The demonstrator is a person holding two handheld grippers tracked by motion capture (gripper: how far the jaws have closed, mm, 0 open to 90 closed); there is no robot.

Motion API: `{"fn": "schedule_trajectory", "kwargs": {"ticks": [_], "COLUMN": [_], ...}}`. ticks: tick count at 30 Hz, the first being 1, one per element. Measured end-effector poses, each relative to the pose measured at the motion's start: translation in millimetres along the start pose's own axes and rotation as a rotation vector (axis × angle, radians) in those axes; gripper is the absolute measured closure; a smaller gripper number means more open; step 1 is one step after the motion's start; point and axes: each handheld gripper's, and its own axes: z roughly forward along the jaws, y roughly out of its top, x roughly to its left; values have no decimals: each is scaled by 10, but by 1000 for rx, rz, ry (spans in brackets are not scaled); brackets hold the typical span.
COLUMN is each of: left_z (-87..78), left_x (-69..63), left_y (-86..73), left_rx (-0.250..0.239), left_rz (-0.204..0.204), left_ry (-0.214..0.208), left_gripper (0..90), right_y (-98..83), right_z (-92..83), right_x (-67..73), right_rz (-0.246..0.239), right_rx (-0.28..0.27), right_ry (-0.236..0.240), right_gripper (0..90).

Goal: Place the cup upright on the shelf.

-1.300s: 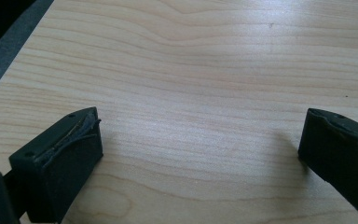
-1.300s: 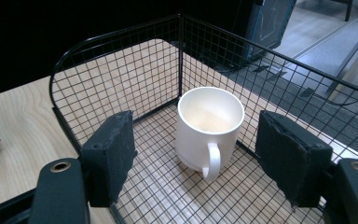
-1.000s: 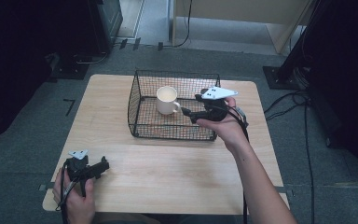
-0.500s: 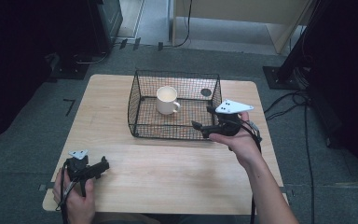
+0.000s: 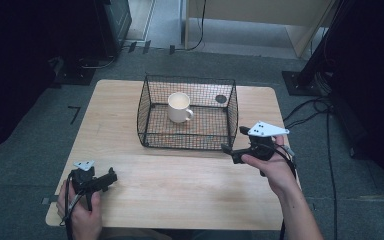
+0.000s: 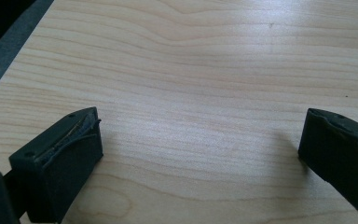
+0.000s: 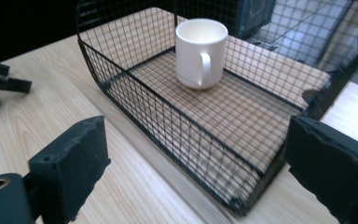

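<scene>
Two claws work over a pale wooden counter [image 5: 180,185] in the high view. The right claw [image 5: 232,142] sits at the right of centre of the frame, just off the lower right corner of a black wire basket [image 5: 145,120], its tips pointing left toward that corner without touching the wire. A white mug [image 5: 179,107] stands upright inside the basket, in its left half, handle turned to the lower right; it lies up and to the left of the right claw, well apart from it, with the basket wall between them. The right claw's jaws have just been opening, and nothing is between them. A small dark round thing [image 5: 221,99] lies in the basket's upper right corner. The left claw [image 5: 111,176] rests at the lower left of the frame, near the counter's front edge, far from basket and mug.

In the left gripper view, the left claw [image 6: 200,140] stands wide apart, with bare wood grain between its black pads.

In the right gripper view, the right claw [image 7: 196,163] is spread wide, one jaw at the lower left and one at the lower right of the frame. The basket [image 7: 168,126] fills the middle, its near corner low between the jaws. The mug [image 7: 201,52] stands at upper centre, beyond the near wall, handle facing the camera. The left claw [image 7: 0,79] shows at the left edge.
</scene>
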Motion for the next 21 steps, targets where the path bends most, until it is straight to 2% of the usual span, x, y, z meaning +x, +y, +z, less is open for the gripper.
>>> {"fn": "schedule_trajectory", "kwargs": {"ticks": [10,11,17,21], "left_z": [0,0,0,0], "left_x": [0,0,0,0], "left_y": [0,0,0,0], "left_rx": [0,0,0,0], "left_rz": [1,0,0,0], "left_ry": [1,0,0,0], "left_gripper": [0,0,0,0], "right_y": [-306,-379,-512,-689], "right_z": [-212,-256,-349,-431], "right_x": [-139,-170,-234,-294], "right_rz": [36,43,60,90], "right_rx": [11,19,28,40], "right_ry": [-39,-47,-74,-99], "right_gripper": [54,54,54,45]}}
